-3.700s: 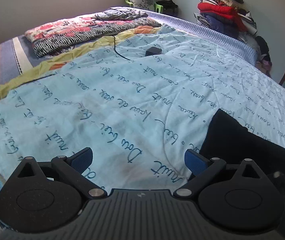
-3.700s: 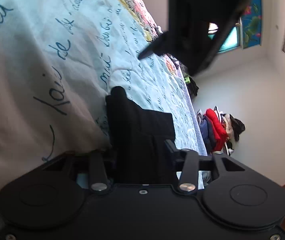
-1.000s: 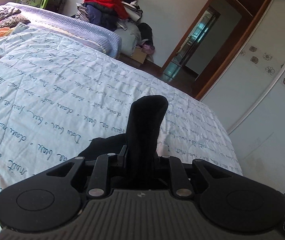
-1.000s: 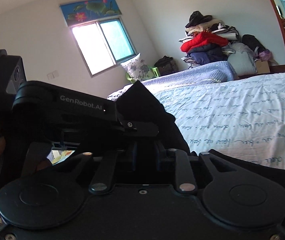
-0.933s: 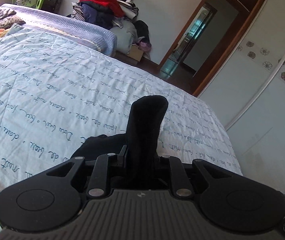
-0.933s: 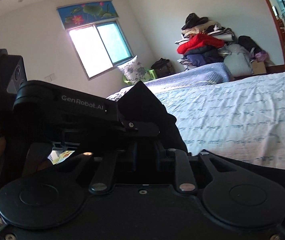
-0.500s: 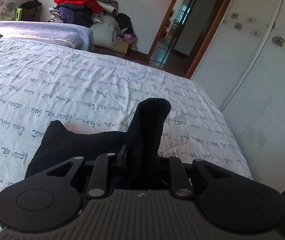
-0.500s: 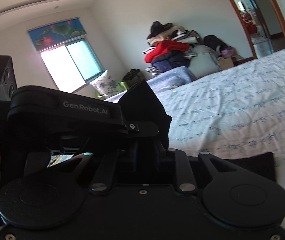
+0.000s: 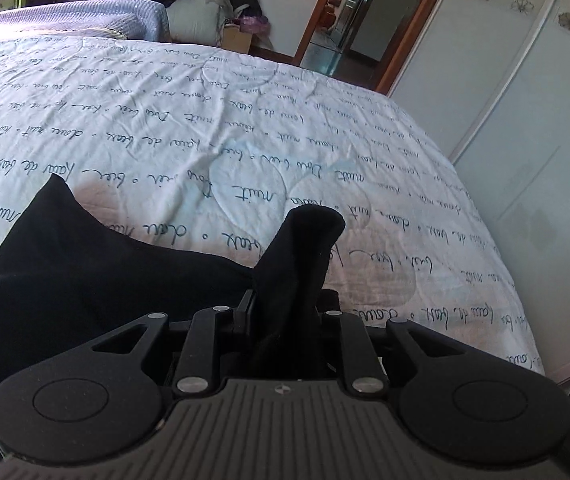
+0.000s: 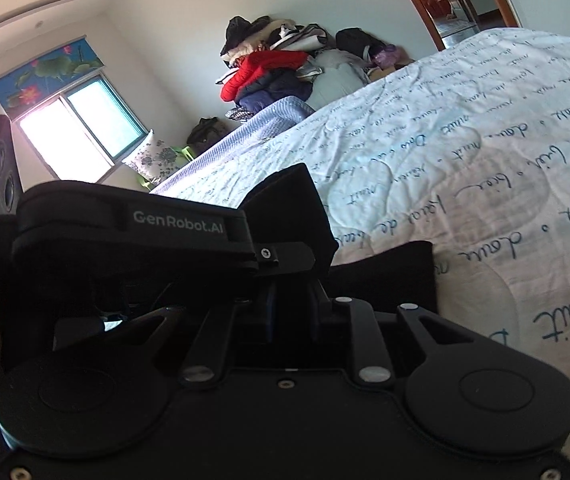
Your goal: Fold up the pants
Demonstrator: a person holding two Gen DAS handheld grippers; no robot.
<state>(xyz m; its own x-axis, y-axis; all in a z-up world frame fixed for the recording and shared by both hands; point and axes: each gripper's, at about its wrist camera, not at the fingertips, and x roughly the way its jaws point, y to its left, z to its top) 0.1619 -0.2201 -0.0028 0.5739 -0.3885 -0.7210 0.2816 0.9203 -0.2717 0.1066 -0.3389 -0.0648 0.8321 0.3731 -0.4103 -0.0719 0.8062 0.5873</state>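
Pants (image 9: 97, 280) lay partly folded on the bed (image 9: 245, 128); both my claws, left gripper (image 9: 287, 312) and right gripper (image 10: 291, 304), pinched their edge, flattening left.

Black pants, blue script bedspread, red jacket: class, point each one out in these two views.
Black pants (image 9: 97, 276), left wrist view: flat spread part on the bed.
Bedspread (image 9: 245, 128), left wrist view: bare middle.
Red jacket (image 10: 263, 65), right wrist view: its upper side in the pile.

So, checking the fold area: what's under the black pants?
The black pants lie on the light blue script-printed quilt, with a pinched fold raised in the left tool. Whatever lies beneath the fabric is covered.
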